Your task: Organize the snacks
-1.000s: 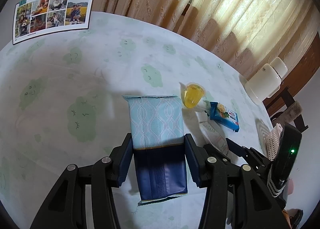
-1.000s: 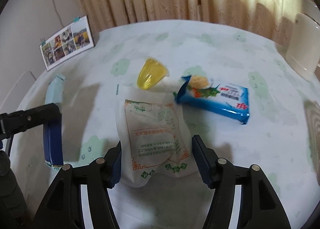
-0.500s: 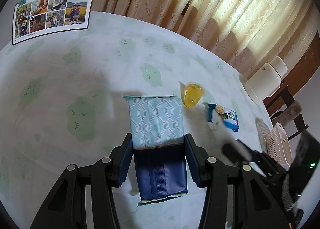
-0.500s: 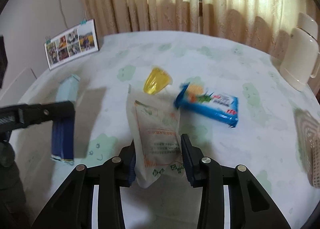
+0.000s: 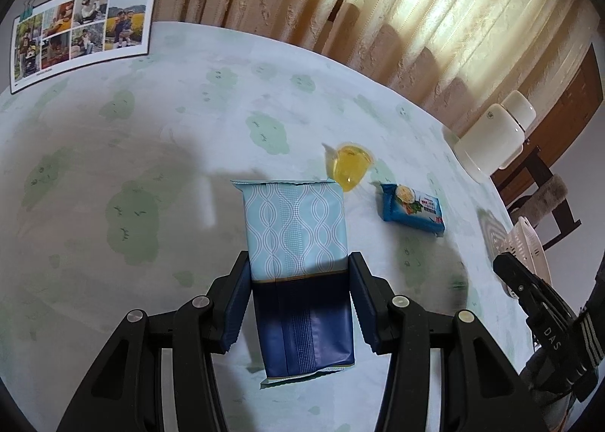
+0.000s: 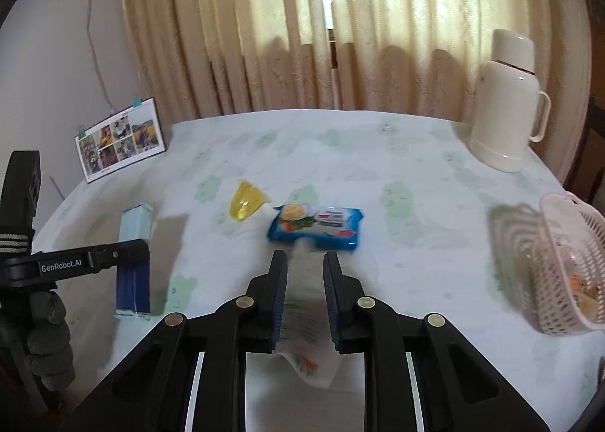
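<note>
Your right gripper (image 6: 305, 273) is pinching the limp white pouch (image 6: 308, 318) tight; it is sagging and could slip before the basket (image 6: 567, 265). Your left gripper (image 5: 298, 299) is clamping the blue packet (image 5: 298, 243) above the table (image 5: 151, 152).

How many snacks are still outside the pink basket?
4. The blue-and-teal packet sits between the left gripper's jaws, the white pouch hangs in the right gripper, and the yellow jelly cup and blue cracker pack lie on the table. More may be hidden.
</note>
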The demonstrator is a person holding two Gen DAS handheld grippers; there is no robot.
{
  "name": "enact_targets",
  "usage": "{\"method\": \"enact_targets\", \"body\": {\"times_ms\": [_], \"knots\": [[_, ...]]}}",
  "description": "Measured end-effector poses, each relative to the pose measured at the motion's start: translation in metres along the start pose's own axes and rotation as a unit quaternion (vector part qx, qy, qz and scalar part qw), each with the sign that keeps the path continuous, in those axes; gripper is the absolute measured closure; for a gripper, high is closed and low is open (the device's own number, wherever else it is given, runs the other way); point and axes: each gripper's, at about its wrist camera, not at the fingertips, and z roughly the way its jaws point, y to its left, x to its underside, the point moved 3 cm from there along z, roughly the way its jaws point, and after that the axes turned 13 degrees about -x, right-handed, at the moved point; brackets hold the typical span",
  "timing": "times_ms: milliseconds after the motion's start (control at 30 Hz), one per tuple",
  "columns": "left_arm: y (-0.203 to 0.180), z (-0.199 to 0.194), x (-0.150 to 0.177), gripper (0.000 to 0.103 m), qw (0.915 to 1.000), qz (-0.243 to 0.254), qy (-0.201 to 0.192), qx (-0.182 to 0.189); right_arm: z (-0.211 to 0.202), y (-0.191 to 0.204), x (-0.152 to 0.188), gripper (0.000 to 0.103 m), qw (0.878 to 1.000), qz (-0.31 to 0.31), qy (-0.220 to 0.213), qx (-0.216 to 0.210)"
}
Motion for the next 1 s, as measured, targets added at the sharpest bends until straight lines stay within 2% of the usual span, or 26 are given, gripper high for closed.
{"method": "enact_targets", "body": {"times_ms": [167, 233, 300, 367, 700, 733, 767, 900, 1000], "knots": [[-0.004, 0.003, 0.003, 0.057, 1.0, 0.004, 0.005, -0.004, 0.005, -0.019, 0.013, 0.08, 0.999, 0.044, 0.017, -0.009], [-0.004, 0.004, 0.004, 0.057, 1.0, 0.005, 0.006, -0.004, 0.01, -0.022, 0.02, 0.072, 0.998, 0.054, 0.028, -0.009], [-0.006, 0.004, 0.003, 0.057, 0.9999, 0.006, 0.007, -0.003, 0.014, -0.024, 0.028, 0.041, 0.998, 0.058, 0.036, -0.002], [-0.006, 0.004, 0.003, 0.057, 0.9999, 0.008, 0.007, -0.001, 0.018, -0.023, 0.034, 0.033, 0.998, 0.057, 0.041, 0.004], [-0.005, 0.002, 0.004, 0.057, 1.0, 0.005, 0.007, 0.003, 0.062, -0.018, 0.036, 0.035, 0.995, 0.031, 0.09, 0.038], [-0.005, 0.002, 0.004, 0.057, 1.0, 0.005, 0.007, 0.004, 0.062, -0.016, 0.036, 0.039, 0.995, 0.023, 0.09, 0.041], [-0.005, 0.002, 0.004, 0.057, 1.0, 0.006, 0.007, 0.003, 0.063, -0.013, 0.037, 0.053, 0.995, 0.014, 0.092, 0.042], [-0.006, 0.002, 0.004, 0.057, 0.9999, 0.009, 0.006, 0.003, 0.059, -0.007, 0.039, 0.063, 0.995, -0.002, 0.087, 0.048], [-0.006, 0.002, 0.004, 0.057, 0.9999, 0.009, 0.007, 0.002, 0.051, -0.009, 0.038, 0.065, 0.996, 0.007, 0.075, 0.044]]}}
